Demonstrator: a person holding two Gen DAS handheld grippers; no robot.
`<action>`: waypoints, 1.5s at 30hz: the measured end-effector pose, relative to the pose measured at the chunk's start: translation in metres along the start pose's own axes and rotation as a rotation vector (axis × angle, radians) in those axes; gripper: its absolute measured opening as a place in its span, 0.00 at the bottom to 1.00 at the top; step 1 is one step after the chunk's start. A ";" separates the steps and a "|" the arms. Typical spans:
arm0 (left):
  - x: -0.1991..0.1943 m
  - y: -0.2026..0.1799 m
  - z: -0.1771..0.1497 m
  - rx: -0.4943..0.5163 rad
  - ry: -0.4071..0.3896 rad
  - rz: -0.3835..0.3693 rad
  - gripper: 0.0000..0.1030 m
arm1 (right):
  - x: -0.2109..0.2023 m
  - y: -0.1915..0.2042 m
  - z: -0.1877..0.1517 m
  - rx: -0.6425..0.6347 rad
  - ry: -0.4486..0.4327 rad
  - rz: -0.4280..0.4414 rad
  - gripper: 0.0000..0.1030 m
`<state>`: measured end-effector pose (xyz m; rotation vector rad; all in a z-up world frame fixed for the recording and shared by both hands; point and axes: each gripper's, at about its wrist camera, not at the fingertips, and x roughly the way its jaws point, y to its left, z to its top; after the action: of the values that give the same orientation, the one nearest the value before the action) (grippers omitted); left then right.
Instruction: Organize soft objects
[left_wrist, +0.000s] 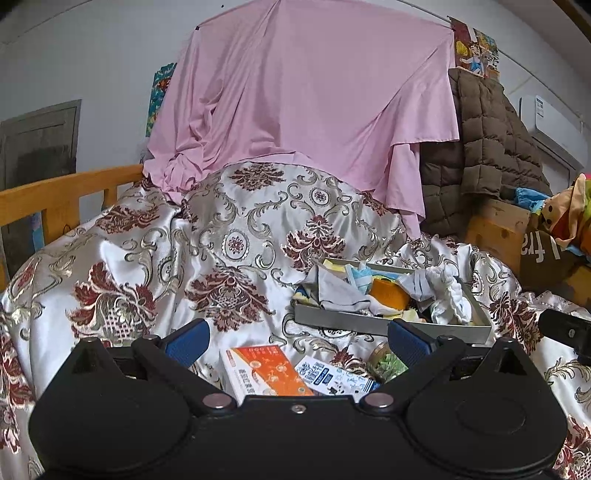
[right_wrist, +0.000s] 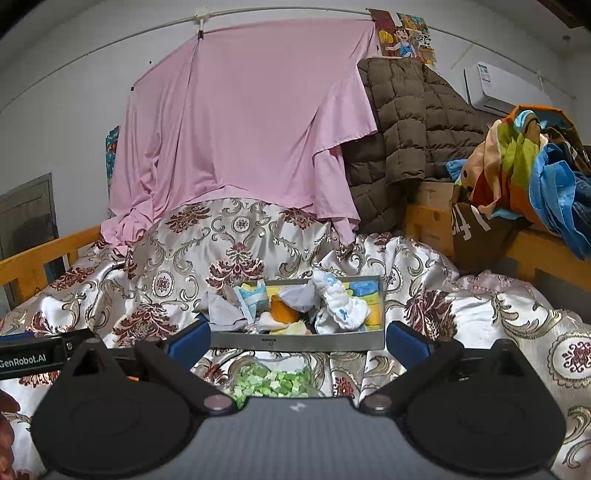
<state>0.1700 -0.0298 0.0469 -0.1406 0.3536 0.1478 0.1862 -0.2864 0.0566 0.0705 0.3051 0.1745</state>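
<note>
Both claws gape wide and hold nothing: the left claw (left_wrist: 297, 341) hangs over an orange box (left_wrist: 264, 371) and a blue-white carton (left_wrist: 330, 374), the right claw (right_wrist: 297, 341) over a jar of green bits (right_wrist: 273, 380). Just beyond, on the brocade bedspread (right_wrist: 229, 240), a grey tray (right_wrist: 295, 341) holds socks (right_wrist: 343, 306) and small cloths.

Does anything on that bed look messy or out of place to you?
Yes. The grey tray is overstuffed: a grey cloth spills over its left edge, and white baby socks lie heaped rather than folded. An orange box and a jar of green bits lie loose on the satin bedspread.
</note>
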 end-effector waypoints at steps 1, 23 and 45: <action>-0.001 0.001 -0.002 -0.001 0.003 0.000 0.99 | -0.001 0.000 -0.001 0.000 0.002 0.000 1.00; -0.009 0.016 -0.024 0.015 -0.011 0.000 0.99 | -0.013 0.017 -0.022 0.003 0.044 -0.004 1.00; -0.023 0.023 -0.040 0.024 0.005 -0.004 0.99 | -0.026 0.029 -0.044 0.018 0.072 -0.056 1.00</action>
<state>0.1314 -0.0167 0.0150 -0.1178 0.3603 0.1396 0.1435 -0.2612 0.0247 0.0737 0.3804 0.1190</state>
